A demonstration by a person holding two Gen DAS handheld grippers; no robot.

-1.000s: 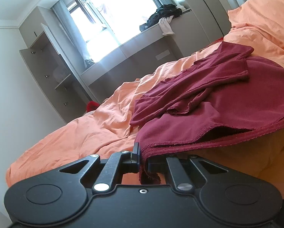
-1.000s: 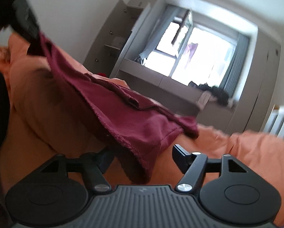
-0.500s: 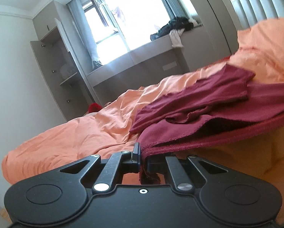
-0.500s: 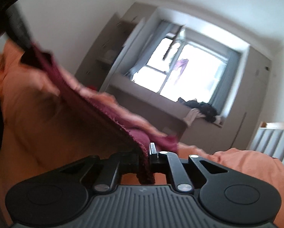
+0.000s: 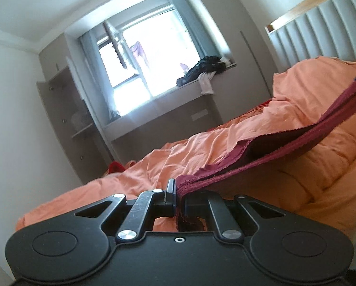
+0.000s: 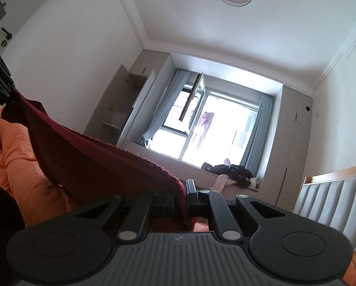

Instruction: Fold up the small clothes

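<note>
Pinching a frayed corner of the maroon garment (image 5: 268, 157), the left gripper (image 5: 178, 196) has its black fingers pressed together on the cloth, a ragged tuft hanging below the pads. The right gripper (image 6: 186, 196) is likewise clamped on another corner of the same knit fabric, its jaws closed with the cloth bunched between them. Between the two the garment is stretched in the air as a taut, slightly sagging band above the orange duvet (image 5: 225, 143), its raw hems fuzzy and its layers gaping open near the middle. The duvet beneath is soft, puffy and creased into rolling ridges. Beyond the garment, past the foot of the duvet, a pale window seat (image 6: 178, 164) carries a heap of dark clothes (image 6: 232, 170) under a bright window (image 6: 216, 131) with grey curtains. To the right of the duvet stands a padded, ribbed white headboard (image 5: 321, 35). Air is free above the lifted cloth up to the smooth white ceiling (image 6: 249, 28).
</note>
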